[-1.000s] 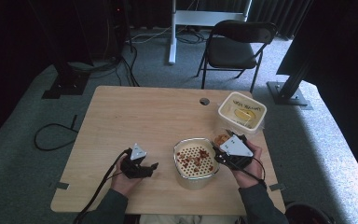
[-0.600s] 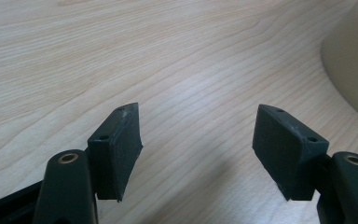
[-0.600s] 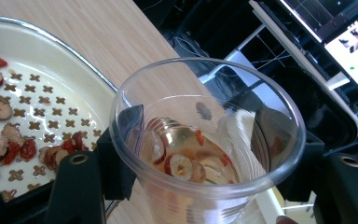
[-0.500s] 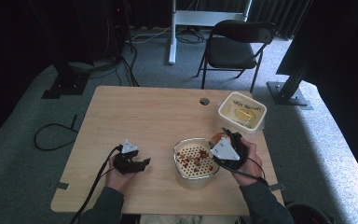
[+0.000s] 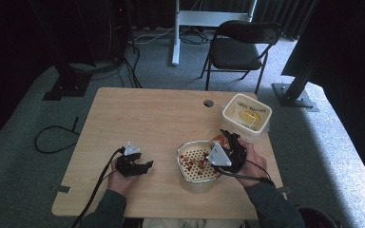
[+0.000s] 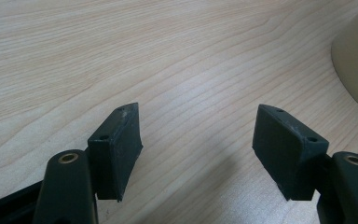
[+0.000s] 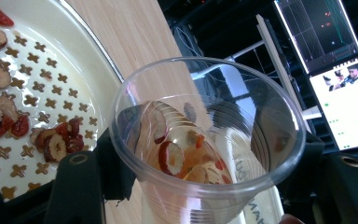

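Right hand-held gripper (image 7: pixel 200 186): closed on a clear plastic cup (image 7: pixel 205 154), one black jaw on each side of the cup wall; in the high view at (image 5: pixel 225 154), over the right rim of the strainer bowl.
Clear plastic cup: tilted, mouth turned toward the camera in the right gripper view; slices of dried red fruit (image 7: pixel 170 156) and pale bits lying against the inner wall.
Strainer bowl (image 5: pixel 186 147): white, perforated with cross-shaped holes; standing on the surface near the front edge, between the two hands; in the right gripper view at (image 7: pixel 51 93), just beside the cup.
Contents of strainer bowl: red and brown dried fruit pieces (image 5: pixel 195 164) scattered over the perforated floor, gathered toward the cup side.
Left hand-held gripper (image 5: pixel 140 166): jaws apart with nothing between them in the left gripper view (image 6: pixel 198 149), bare wood under the gap; resting low over the surface, well apart from the strainer bowl on its left.
Square tub (image 5: pixel 261 124): cream, open, yellowish contents inside; at the right rear of the surface, just behind the right hand.
Surface (image 5: pixel 142 118): light wood, round cable hole (image 5: pixel 208 102) near the rear edge.
Background: folding chair (image 5: pixel 240 47) on the grey carpet behind the surface.
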`<state>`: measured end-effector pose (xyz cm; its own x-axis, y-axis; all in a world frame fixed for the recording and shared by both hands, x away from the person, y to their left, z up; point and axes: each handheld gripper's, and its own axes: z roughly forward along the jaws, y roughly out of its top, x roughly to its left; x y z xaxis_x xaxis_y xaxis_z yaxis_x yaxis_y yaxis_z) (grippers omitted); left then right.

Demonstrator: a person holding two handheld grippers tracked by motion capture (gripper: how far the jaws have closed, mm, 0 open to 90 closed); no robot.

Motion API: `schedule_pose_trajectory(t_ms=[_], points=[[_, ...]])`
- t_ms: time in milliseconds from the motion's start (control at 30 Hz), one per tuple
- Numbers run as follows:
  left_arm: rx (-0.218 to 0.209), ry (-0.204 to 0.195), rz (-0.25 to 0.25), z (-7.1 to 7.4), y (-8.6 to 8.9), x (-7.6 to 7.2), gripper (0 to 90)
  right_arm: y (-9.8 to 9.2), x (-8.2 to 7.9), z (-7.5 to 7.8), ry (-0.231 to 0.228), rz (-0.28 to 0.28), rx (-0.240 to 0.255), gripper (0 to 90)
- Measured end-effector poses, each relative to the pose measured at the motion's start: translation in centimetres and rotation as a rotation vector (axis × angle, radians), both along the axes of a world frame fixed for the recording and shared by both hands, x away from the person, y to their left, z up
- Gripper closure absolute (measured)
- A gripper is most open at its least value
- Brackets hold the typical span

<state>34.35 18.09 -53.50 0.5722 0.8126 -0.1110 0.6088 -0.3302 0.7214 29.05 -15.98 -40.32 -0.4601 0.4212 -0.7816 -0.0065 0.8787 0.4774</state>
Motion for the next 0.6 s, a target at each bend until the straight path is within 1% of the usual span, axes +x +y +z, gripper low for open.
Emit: schedule_pose_trajectory(t_ms=[67, 200, 300, 433, 533, 600], points=[[-0.001, 0.001, 0.001, -0.02, -0.01, 0.02, 33.0, 0.08, 0.02, -0.04, -0.006, 0.004, -0.019, 34.9], [0.000, 0.002, 0.002, -0.06, -0.06, 0.04, 33.0, 0.28, 0.03, -0.21, -0.024, 0.019, -0.082, 34.9], [0.002, 0.002, 0.000, -0.07, -0.10, 0.05, 33.0, 0.37, 0.02, -0.23, -0.025, 0.031, -0.095, 34.9], [0.001, 0.004, 0.000, -0.08, -0.18, 0.01, 33.0, 0.62, -0.08, -0.40, -0.053, 0.035, -0.160, 35.0], [0.001, 0.005, -0.001, -0.08, -0.21, 0.00, 33.0, 0.80, -0.16, -0.48, -0.059, 0.038, -0.183, 35.0], [0.001, 0.005, -0.002, -0.08, -0.22, 0.00, 33.0, 0.89, -0.16, -0.55, -0.069, 0.040, -0.208, 35.0]])
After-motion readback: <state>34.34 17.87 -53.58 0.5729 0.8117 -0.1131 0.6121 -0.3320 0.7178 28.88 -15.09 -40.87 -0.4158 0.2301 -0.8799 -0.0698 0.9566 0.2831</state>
